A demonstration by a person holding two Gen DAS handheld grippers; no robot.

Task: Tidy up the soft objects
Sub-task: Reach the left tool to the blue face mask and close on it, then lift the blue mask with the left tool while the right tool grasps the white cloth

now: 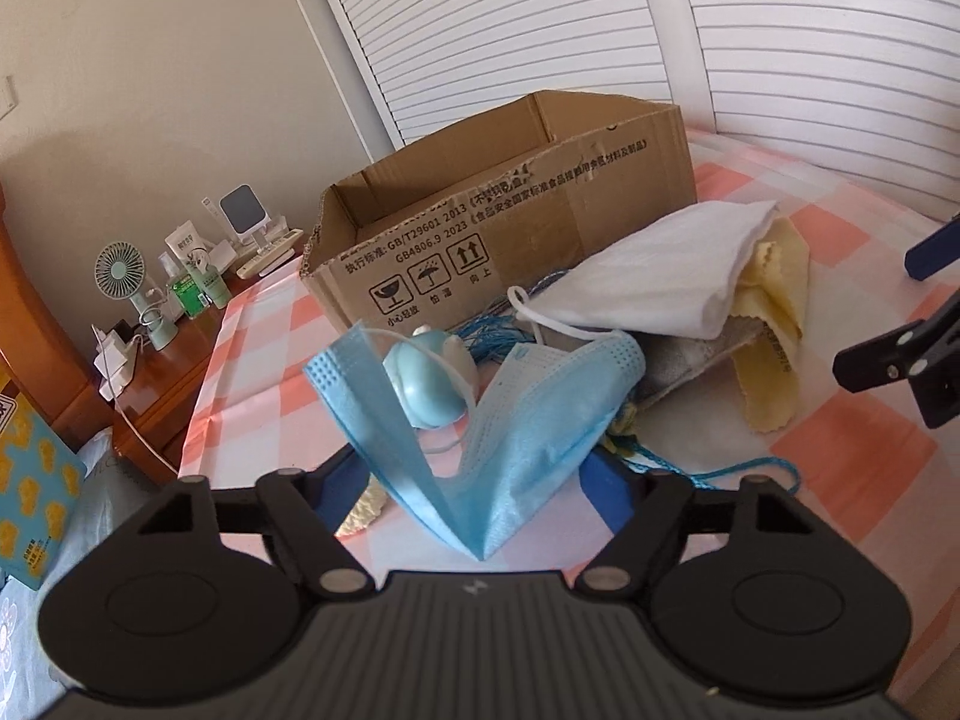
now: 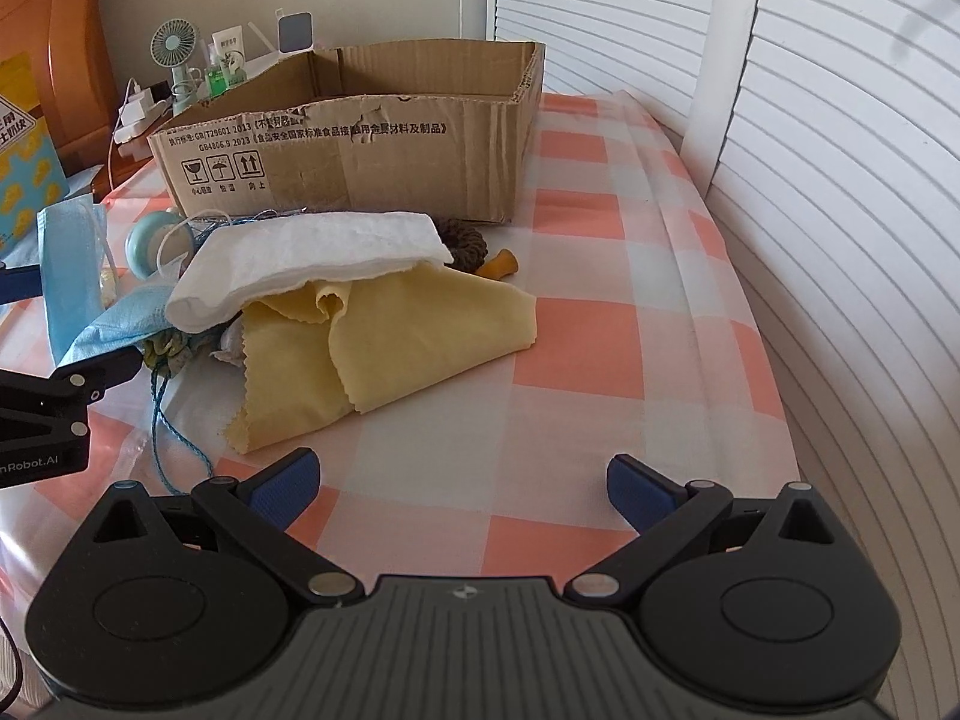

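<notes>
blue and crumpled, the face mask [image 1: 480, 420] stands folded into a v right between the fingers of the left gripper [image 1: 474, 480], its crease pointing down toward the gripper body and both halves rising up out of the gap. whether the pads are actually pinching it is hard to say from the wrist view, as the left finger is mostly hidden behind the mask and only the right blue pad [image 1: 606, 489] peeks out beside it; the jaws sit partway apart. over in the right wrist view the right gripper [image 2: 465, 489] hangs spread wide with nothing between its blue pads [image 2: 285, 489], just the pink and white checked cloth [image 2: 600, 324] beneath. now the pile: a white folded towel [image 2: 312, 267] lies on top of a pale yellow cloth [image 2: 384, 354], which fans out toward the right gripper. behind them a brown woven ring [image 2: 465, 243] touches the yellow cloth's far edge, with a small orange piece [image 2: 501, 264] just beside it. a round light blue thing [image 1: 423, 387] sits behind the mask, and blue string [image 2: 165, 420] trails over the checked cloth near the left gripper. the open cardboard box [image 1: 510, 222] stands just behind the whole pile, its inside out of sight from here. off on the wooden side table [image 1: 162, 366] are a small green fan [image 1: 123, 276] and some bottles, well apart from the pile.
</notes>
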